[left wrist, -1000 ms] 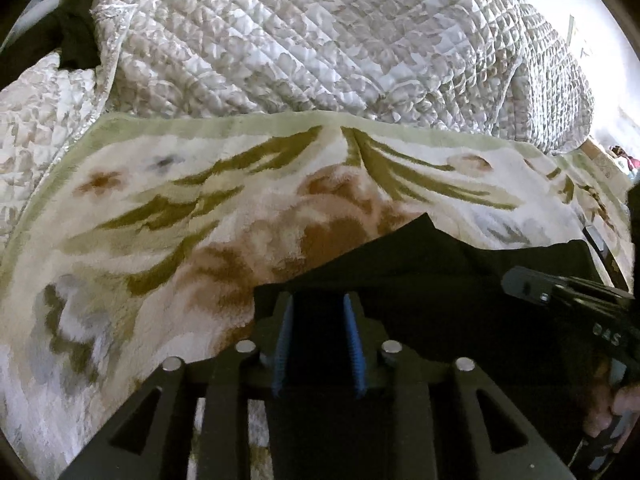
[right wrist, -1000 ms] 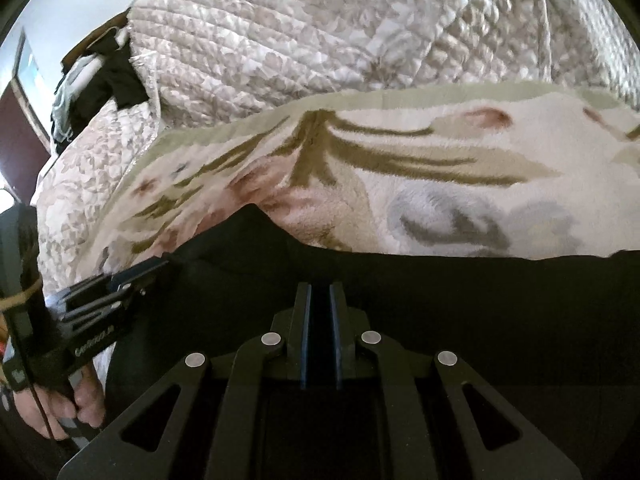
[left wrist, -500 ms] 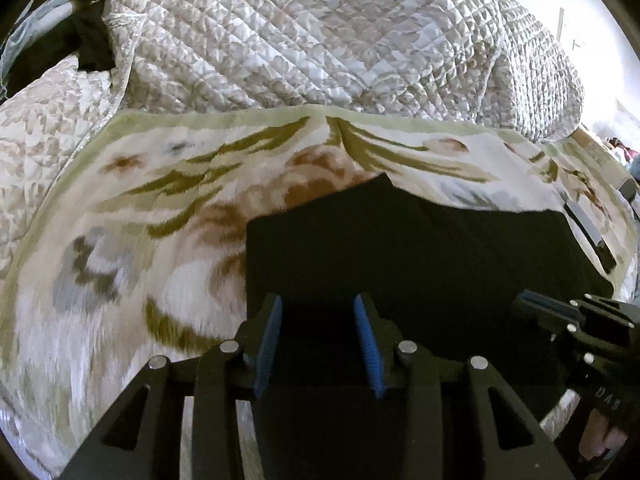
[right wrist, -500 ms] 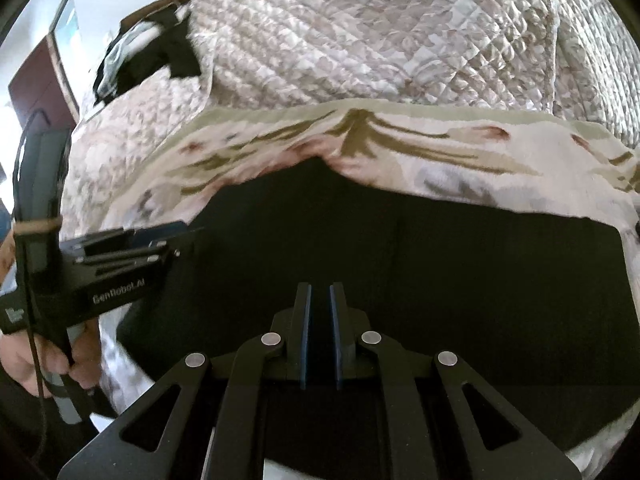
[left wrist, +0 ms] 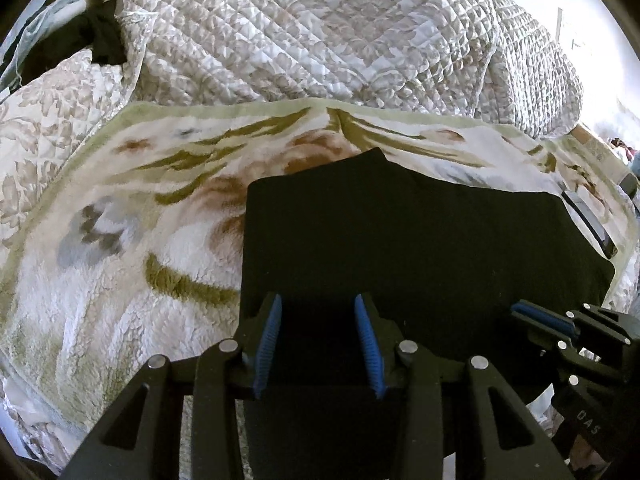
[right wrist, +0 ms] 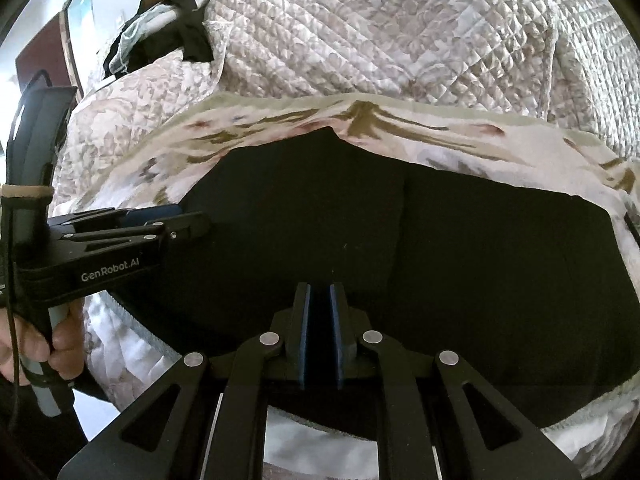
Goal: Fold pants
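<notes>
Your black fabric pants (left wrist: 400,240) lie folded into a flat rectangle at the floral blanket's (left wrist: 120,240) near edge. Left gripper (left wrist: 318,340) is released; right gripper (right wrist: 320,336) is clenched, fabric unclear. Likely one fold remains.

Daylight is bright and even, blowing out the pale wall (left wrist: 592,20) at the upper corners. Fisheye bending curves every edge, with dark vignette in the corners. The black pants (right wrist: 440,248) swallow all detail (near-featureless), while the quilt (left wrist: 320,32) stays crisp.
</notes>
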Demonstrator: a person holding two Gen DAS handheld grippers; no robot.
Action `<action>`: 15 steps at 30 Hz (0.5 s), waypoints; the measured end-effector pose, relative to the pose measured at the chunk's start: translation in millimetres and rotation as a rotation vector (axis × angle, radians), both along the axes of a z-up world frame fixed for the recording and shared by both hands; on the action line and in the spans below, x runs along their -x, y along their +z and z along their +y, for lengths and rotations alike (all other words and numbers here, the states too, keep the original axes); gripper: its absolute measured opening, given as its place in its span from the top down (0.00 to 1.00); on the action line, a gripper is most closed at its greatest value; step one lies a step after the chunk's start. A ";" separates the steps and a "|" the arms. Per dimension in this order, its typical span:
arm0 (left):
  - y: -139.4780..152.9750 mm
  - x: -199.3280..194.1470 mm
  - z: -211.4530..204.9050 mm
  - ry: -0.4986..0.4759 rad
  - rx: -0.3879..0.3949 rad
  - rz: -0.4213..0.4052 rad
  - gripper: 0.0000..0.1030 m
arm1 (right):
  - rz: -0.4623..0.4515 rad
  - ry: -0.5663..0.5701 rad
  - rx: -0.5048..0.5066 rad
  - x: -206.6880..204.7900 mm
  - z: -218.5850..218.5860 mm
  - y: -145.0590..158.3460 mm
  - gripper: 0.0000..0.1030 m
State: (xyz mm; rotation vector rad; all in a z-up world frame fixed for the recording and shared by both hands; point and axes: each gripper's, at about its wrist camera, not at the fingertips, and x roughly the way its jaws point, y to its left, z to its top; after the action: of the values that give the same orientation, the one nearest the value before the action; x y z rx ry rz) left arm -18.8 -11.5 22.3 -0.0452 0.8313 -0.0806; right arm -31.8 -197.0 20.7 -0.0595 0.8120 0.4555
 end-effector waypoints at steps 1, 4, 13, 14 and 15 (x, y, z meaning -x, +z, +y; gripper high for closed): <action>0.1 0.4 0.5 -0.001 0.001 -0.001 0.60 | -0.005 0.000 0.003 1.4 0.0 0.0 0.91; 0.7 2.6 0.3 -0.002 0.004 -0.003 0.60 | -0.014 -0.002 0.008 6.1 -0.9 0.2 0.91; 5.1 18.9 8.8 -0.007 0.059 0.000 0.60 | 0.023 -0.018 -0.039 12.4 -13.4 6.4 0.89; 4.1 21.9 9.9 -0.008 0.068 0.001 0.60 | 0.024 -0.024 -0.043 14.0 -15.0 6.5 0.89; 3.7 25.0 10.0 -0.010 0.069 0.001 0.60 | 0.025 -0.031 -0.048 15.8 -17.9 6.7 0.89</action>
State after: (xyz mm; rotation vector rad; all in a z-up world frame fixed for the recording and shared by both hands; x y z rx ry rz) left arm -43.7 -1.4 26.0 -0.1060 0.8300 -0.1191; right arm -47.6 -214.8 27.5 0.0030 0.8250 0.4470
